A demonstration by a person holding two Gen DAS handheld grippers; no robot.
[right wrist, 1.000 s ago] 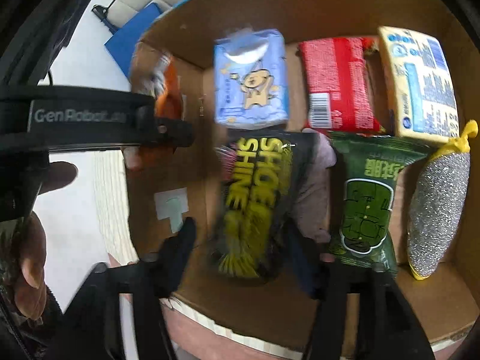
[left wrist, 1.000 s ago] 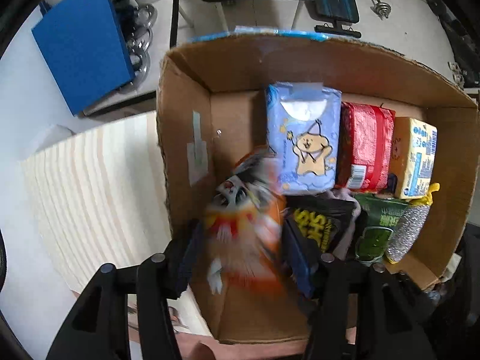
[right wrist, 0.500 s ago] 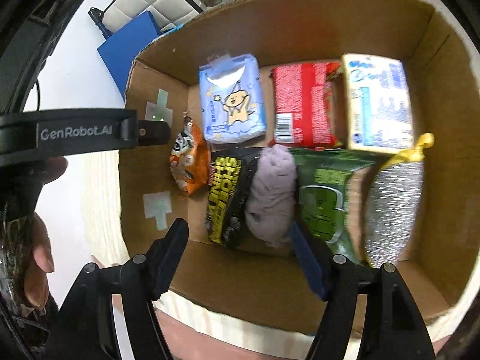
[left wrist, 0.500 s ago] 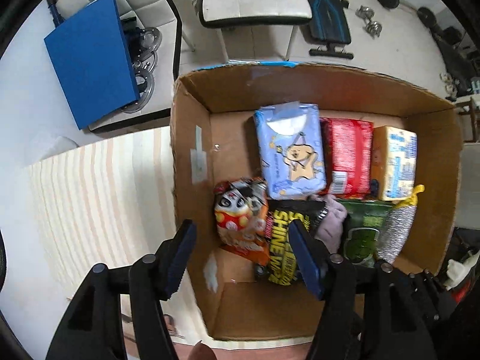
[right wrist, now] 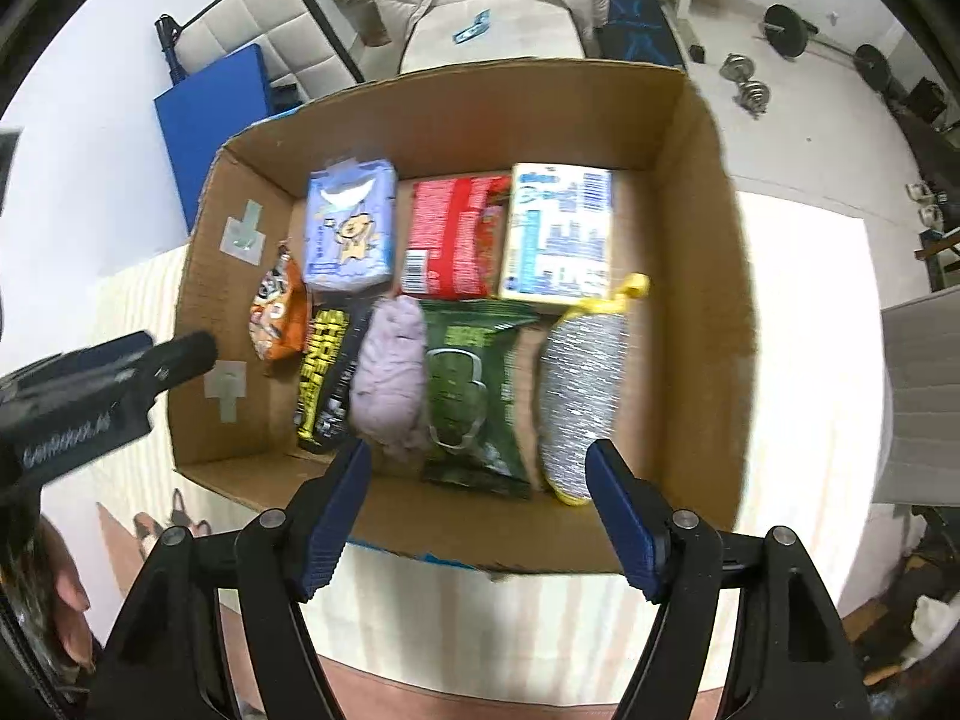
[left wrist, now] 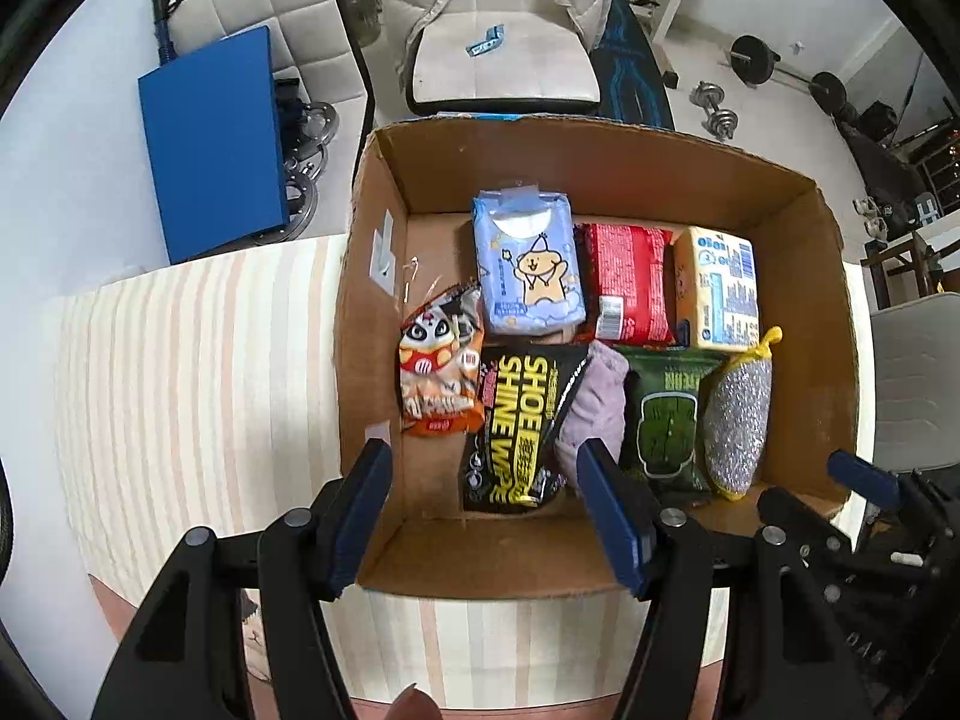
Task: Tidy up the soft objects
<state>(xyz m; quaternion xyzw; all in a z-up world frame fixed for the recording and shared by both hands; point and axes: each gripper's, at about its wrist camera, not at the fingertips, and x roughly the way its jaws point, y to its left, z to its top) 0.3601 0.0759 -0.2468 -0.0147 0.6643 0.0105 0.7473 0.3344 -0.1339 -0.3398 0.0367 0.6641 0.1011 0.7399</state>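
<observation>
Hovering at bottom of frame, left tongs point(left wrist: 483, 516) are spread wide, holding nothing; right tongs point(right wrist: 480, 516) are likewise gaping wide and empty. Both are sitting above the near wall of the cardboard box point(left wrist: 480, 558) resting on the striped table point(left wrist: 180, 396). Inside, near row, left to right: orange snack bag point(left wrist: 441, 372), black shoe-shine pack point(left wrist: 519, 426), lilac cloth point(left wrist: 591, 411), green pack point(left wrist: 666, 420), silver scrubber point(left wrist: 738, 420). Far row: blue tissue pack point(left wrist: 528, 267), red pack point(left wrist: 627, 282), yellow pack point(left wrist: 717, 288). Beyond, upper left of frame, a blue panel point(left wrist: 210, 138) is leaning.
</observation>
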